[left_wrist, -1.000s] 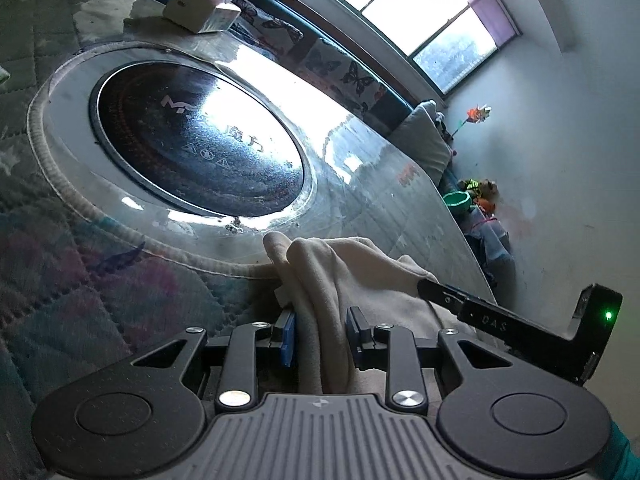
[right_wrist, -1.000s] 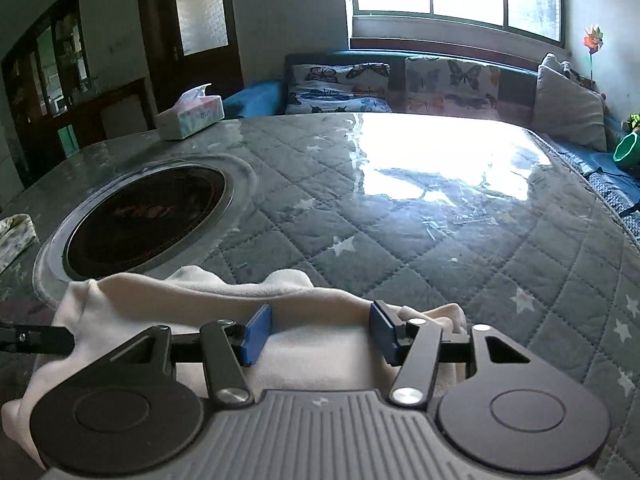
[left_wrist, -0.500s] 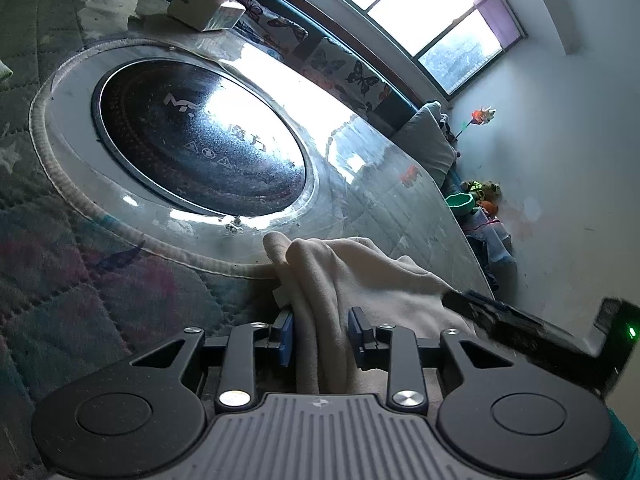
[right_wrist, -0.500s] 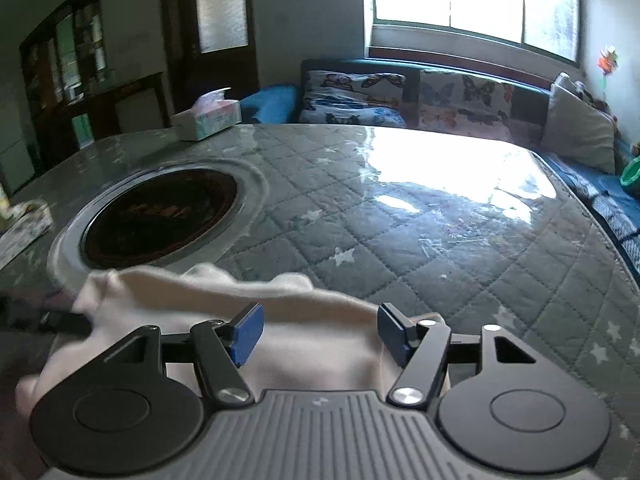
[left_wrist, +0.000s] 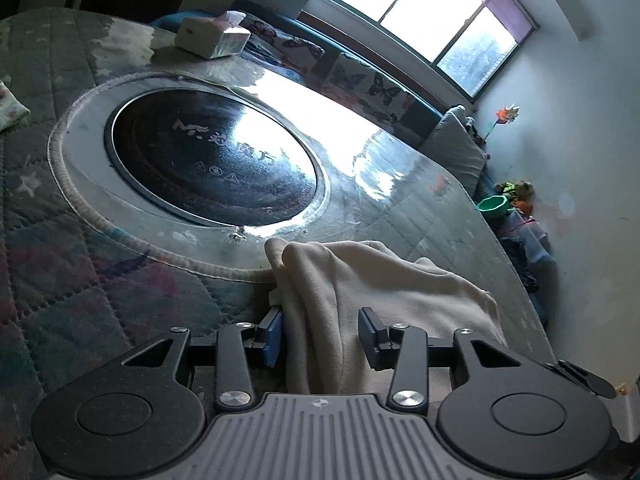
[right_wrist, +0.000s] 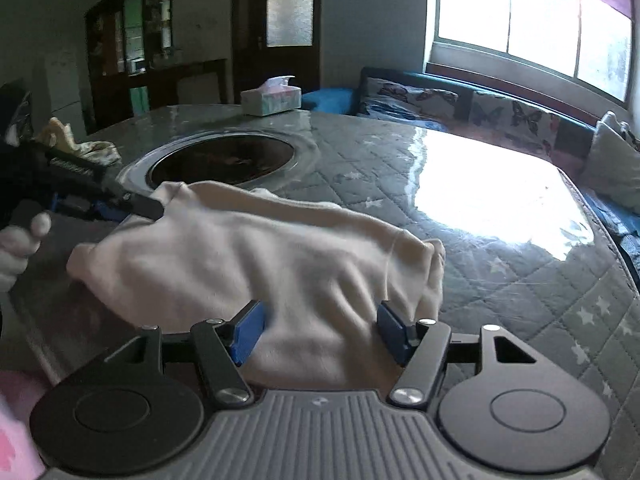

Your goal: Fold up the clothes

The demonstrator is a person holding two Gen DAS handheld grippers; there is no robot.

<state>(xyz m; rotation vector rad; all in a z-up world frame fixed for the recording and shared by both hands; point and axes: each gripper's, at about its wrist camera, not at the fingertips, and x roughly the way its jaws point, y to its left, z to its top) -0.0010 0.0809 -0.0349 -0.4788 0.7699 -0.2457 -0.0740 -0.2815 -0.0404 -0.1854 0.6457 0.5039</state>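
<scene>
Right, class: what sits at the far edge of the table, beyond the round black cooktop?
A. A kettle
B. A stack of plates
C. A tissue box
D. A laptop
C: a pale tissue box with a tissue poking out stands past the round black cooktop, near the table's far edge.

Garment (right_wrist: 256, 256) on desk (right_wrist: 460, 248), near edge, just before round inset plate (right_wrist: 224, 160). Left tool (left_wrist: 320, 332) at its left end, right tool (right_wrist: 320, 328) at near edge. Tissue box (right_wrist: 271, 96) behind plate, at far edge. Sofa (right_wrist: 460, 100) beyond desk, under window (right_wrist: 532, 20).
</scene>
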